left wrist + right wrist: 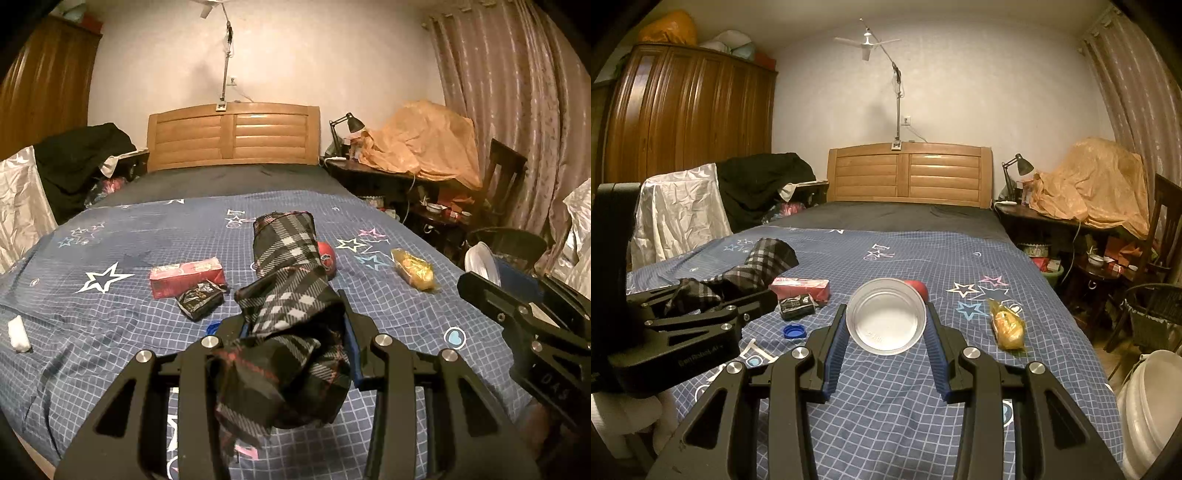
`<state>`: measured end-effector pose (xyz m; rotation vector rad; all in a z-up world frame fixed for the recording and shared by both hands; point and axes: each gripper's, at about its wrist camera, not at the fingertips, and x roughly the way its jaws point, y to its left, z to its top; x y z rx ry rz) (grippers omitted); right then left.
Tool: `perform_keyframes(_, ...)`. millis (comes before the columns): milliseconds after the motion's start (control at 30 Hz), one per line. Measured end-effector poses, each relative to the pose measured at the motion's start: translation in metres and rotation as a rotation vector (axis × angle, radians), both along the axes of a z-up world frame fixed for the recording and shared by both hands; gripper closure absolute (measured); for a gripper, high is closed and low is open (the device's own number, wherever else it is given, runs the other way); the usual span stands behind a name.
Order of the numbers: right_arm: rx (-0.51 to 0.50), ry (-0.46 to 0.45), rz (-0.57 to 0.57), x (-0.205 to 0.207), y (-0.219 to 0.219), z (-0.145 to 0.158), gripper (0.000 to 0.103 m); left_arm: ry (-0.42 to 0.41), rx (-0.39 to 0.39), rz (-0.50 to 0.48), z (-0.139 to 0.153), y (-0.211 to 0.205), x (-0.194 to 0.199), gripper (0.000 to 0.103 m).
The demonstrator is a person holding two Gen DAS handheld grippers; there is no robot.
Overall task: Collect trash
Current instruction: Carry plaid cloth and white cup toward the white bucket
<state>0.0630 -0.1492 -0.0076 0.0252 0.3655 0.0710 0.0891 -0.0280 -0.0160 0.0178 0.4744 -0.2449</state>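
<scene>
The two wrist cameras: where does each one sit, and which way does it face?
Left wrist: sits on the left gripper, faces the wooden headboard; its fingers clamp a black plaid folded umbrella; the right gripper shows at the right edge.
Right wrist: sits on the right gripper, faces the same headboard; its fingers grip a clear round plastic bowl.
Shared: red carton, yellow wrapped snack.
</scene>
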Motion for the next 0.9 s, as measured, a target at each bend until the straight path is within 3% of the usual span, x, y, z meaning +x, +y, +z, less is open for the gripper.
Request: perform_keyframes(900,-0.004,0.002,0.003,0.0002,0.0093,0.0021,0.062,-0.001,-0.008,0.009,0.0046,0.0007,-0.0036,0.064)
